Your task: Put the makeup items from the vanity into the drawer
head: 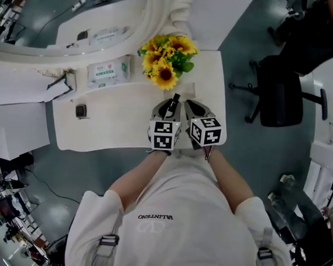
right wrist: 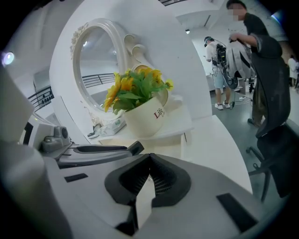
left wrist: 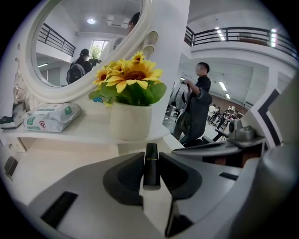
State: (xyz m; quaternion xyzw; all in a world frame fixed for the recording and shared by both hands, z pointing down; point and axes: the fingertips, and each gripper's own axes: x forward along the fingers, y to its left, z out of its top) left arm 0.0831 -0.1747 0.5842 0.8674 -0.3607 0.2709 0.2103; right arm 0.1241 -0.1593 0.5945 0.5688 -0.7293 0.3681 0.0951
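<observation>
My left gripper [head: 170,106] hangs over the front right part of the white vanity top [head: 111,133]. It is shut on a slim black lipstick tube [head: 174,99] with a thin gold band. In the left gripper view the tube [left wrist: 151,164] stands clamped between the two dark pads, and its tip points toward the flower pot. My right gripper [head: 191,106] sits close beside the left one, on its right. In the right gripper view its jaws [right wrist: 149,164] meet with nothing between them. A small dark square item [head: 81,110] lies on the left part of the vanity top.
A white pot of sunflowers [head: 166,60] stands on the raised shelf just beyond both grippers, with a tissue pack [head: 107,71] to its left. An oval mirror [left wrist: 88,42] rises behind them. A black office chair [head: 278,99] stands right of the vanity. People stand in the background [left wrist: 198,100].
</observation>
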